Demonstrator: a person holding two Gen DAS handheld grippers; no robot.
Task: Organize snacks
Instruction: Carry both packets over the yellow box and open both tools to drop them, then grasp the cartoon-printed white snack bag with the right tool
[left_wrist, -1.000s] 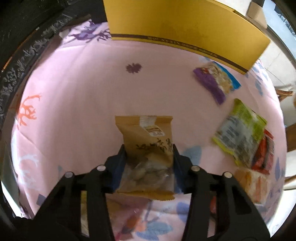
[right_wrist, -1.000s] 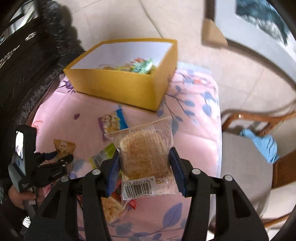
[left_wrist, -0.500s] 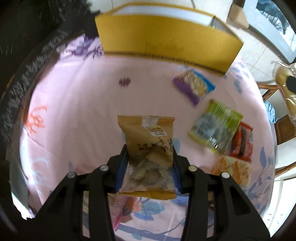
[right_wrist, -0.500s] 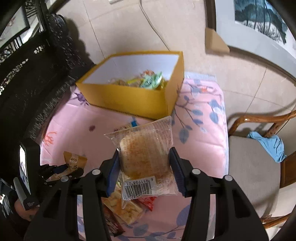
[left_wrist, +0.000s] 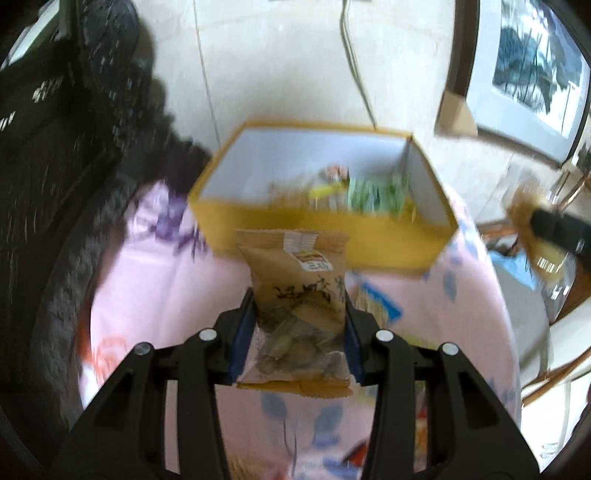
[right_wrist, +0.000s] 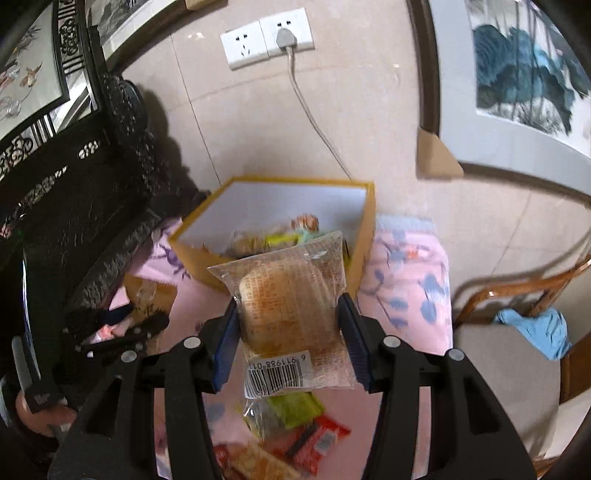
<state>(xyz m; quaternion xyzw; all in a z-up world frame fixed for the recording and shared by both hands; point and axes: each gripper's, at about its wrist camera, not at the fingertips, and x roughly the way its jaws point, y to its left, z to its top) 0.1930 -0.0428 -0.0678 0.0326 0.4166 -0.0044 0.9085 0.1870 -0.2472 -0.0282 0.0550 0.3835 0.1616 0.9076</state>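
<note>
1. Left gripper (left_wrist: 297, 334) clenched on a brown snack bag (left_wrist: 295, 291), jaws pressing its two sides; bag held up off the surface, long axis pointing straight ahead.
2. Right gripper (right_wrist: 288, 332) clenched on a clear wrapped pastry (right_wrist: 286, 299), jaws on its two sides, barcode end nearest the camera, long axis also pointing ahead.
3. Yellow box (left_wrist: 325, 236) straight in front of the brown snack bag and a bit lower, open top facing up, white inside.
4. Same yellow box (right_wrist: 362, 236) just ahead of the pastry in the right view, the pastry's far end already overlapping the near wall in the picture.
5. Probably the right gripper nearer the box; hard to be sure from two bent views.
6. Already in the box: some snacks (left_wrist: 369, 188), green, yellow and orange, piled toward the right side; left side looks free.
7. Below the right gripper, on the surface: a green packet (right_wrist: 291, 406) and a red packet (right_wrist: 317, 439), not yet put away.
8. Surface (left_wrist: 166, 280) covered in a pink cloth with blue and purple leaf prints.
9. Around it: tiled floor, a wall socket (right_wrist: 266, 37) with a plugged cable, a wooden chair (right_wrist: 517, 295) to the right with a blue cloth (right_wrist: 535, 328) on it, dark carved furniture to the left.
10. Left view blurry, so small details unclear.
</note>
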